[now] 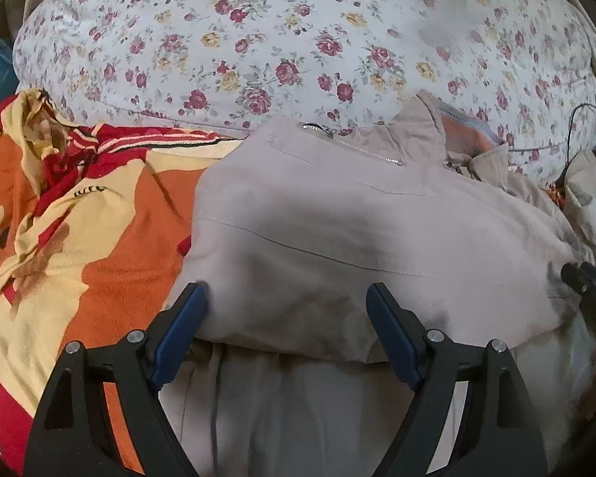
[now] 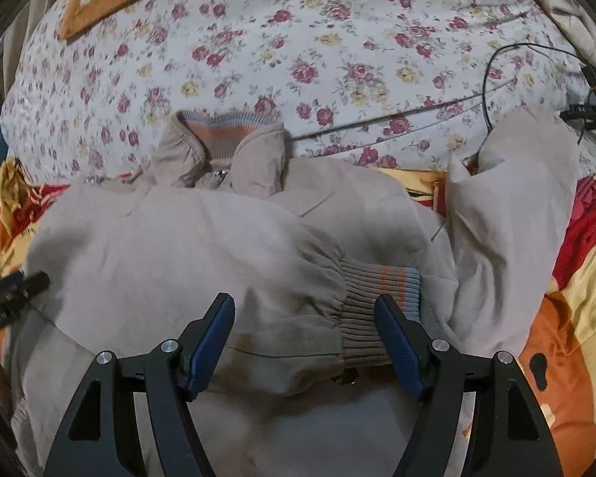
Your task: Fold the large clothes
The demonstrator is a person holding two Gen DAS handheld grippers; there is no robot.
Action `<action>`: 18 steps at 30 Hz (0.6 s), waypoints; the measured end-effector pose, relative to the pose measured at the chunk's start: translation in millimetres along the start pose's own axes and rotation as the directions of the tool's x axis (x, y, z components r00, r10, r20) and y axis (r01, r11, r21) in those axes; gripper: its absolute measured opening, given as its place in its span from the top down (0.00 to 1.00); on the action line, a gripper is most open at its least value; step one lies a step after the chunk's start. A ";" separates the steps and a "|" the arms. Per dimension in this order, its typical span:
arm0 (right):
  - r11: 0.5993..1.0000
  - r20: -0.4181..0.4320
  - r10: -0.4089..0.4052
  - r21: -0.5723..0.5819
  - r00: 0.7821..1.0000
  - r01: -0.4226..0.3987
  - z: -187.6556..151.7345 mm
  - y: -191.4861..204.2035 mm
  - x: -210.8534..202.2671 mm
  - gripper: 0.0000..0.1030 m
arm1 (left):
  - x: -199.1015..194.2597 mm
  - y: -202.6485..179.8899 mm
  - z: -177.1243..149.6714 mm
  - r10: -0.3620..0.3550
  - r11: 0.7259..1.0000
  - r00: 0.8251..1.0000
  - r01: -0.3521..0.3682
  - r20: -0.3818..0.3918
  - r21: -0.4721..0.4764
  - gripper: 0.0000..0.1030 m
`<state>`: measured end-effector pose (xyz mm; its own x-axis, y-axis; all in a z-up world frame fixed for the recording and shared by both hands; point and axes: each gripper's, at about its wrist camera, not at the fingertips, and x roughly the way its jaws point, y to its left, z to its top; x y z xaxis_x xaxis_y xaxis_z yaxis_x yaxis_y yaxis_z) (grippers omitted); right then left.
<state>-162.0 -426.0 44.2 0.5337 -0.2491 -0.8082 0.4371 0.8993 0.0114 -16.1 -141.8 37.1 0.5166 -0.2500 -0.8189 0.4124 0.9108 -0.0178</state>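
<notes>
**A:** Where does your jacket lie, and which way does it point?

**B:** It lies on the orange, red and yellow blanket, just in front of the floral quilt. Its collar points away from you and rests against the quilt's near edge; the body runs back toward you, so its long axis goes from you to the quilt.

**A:** How does it look?

**B:** Pale beige, soft and a little rumpled. You see a zipped chest pocket in the left wrist view. The collar's lining is ribbed, with orange and blue-grey stripes. One sleeve is folded across the front, lying crosswise, and its ribbed cuff carries the same stripes. A loose beige part stands up at the right, partly on the blanket.

**A:** And your grippers?

**B:** Your left gripper stands wide apart, straddling the near fold of the jacket. Its left pad touches the fold's edge, yet nothing is pinched. Your right gripper is also spread wide, over the folded sleeve, its right pad just beside the cuff. It grips nothing. A black cable trails over the quilt at the right.
</notes>
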 end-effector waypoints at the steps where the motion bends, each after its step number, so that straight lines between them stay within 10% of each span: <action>1: 1.000 0.000 0.001 0.011 1.000 -0.001 0.3 -2.6 -0.3 0.28 | -0.3 -0.6 -0.3 0.001 1.000 1.000 -0.001 0.001 0.004 0.19; 18: 0.996 0.024 0.027 0.081 0.999 -0.029 3.4 -15.9 -6.2 0.28 | 2.3 -2.0 -1.5 0.001 1.000 1.000 -0.001 -0.010 0.017 0.19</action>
<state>-169.8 -439.9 51.0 0.5629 -0.2331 -0.7930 0.4788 0.8740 0.0830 -16.9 -143.7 34.5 0.5097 -0.2460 -0.8245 0.4250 0.9052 -0.0074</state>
